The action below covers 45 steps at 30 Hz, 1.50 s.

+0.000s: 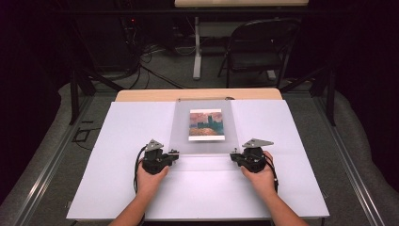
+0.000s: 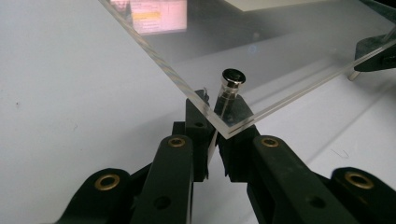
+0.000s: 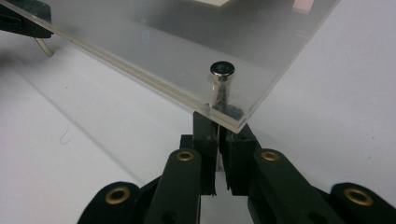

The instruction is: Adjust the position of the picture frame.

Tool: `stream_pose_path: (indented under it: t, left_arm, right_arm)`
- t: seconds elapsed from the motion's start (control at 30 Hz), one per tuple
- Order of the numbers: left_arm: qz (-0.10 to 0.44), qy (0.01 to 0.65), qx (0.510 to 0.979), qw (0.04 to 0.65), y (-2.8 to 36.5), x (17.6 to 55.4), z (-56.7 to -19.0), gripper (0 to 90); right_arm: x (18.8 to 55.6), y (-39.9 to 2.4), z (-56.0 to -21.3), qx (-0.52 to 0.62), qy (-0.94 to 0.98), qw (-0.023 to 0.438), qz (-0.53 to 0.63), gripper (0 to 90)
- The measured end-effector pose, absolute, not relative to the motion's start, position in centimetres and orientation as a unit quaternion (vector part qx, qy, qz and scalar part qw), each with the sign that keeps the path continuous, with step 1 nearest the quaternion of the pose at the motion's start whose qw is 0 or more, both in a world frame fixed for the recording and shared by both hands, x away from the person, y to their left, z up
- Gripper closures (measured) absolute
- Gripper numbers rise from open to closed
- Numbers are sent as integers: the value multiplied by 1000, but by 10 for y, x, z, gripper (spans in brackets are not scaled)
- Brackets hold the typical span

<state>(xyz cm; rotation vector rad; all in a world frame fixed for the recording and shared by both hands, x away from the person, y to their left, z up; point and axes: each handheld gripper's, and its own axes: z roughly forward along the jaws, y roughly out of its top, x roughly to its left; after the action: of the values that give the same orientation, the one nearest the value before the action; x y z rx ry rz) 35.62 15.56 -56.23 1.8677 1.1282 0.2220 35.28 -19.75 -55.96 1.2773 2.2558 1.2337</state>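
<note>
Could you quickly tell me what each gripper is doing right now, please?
Left gripper: shut on a near corner of the clear acrylic frame.
Right gripper: shut on the frame's other near corner.

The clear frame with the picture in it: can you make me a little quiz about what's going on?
1. True or false: both hand-held grippers are at the near corners of the clear frame.
2. What does the left hand-held gripper pinch under its corner? A) a metal standoff post B) a pencil C) a spoon
3. What lies inside the frame?

Key
1. True: the left one at the near left corner, the right hand-held gripper at the near right.
2. A, the metal standoff post.
3. A small painted picture in pink and orange tones.
</note>
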Motion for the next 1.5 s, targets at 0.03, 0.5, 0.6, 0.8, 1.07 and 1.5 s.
stream_pose_path:
  t: [0.03, 0.5, 0.6, 0.8, 1.07, 1.5]
  left_arm:
    - [92, 458, 758, 455, 155, 356, -562, 825]
    - [69, 463, 753, 463, 160, 354, -561, 673]
    - [75, 459, 757, 459, 160, 351, -560, 586]
    - [98, 447, 764, 455, 161, 344, -554, 435]
    - [110, 423, 779, 449, 161, 329, -551, 400]
    - [107, 430, 764, 469, 186, 310, -533, 406]
  right_arm:
    - [353, -198, -560, 440, 779, 136, 426, 852]
    - [351, -207, -561, 457, 759, 111, 449, 618]
    - [347, -210, -558, 458, 760, 113, 448, 559]
    - [337, -211, -551, 435, 778, 148, 428, 488]
    - [319, -218, -543, 413, 789, 176, 419, 429]
    - [299, -236, -530, 418, 777, 192, 429, 452]
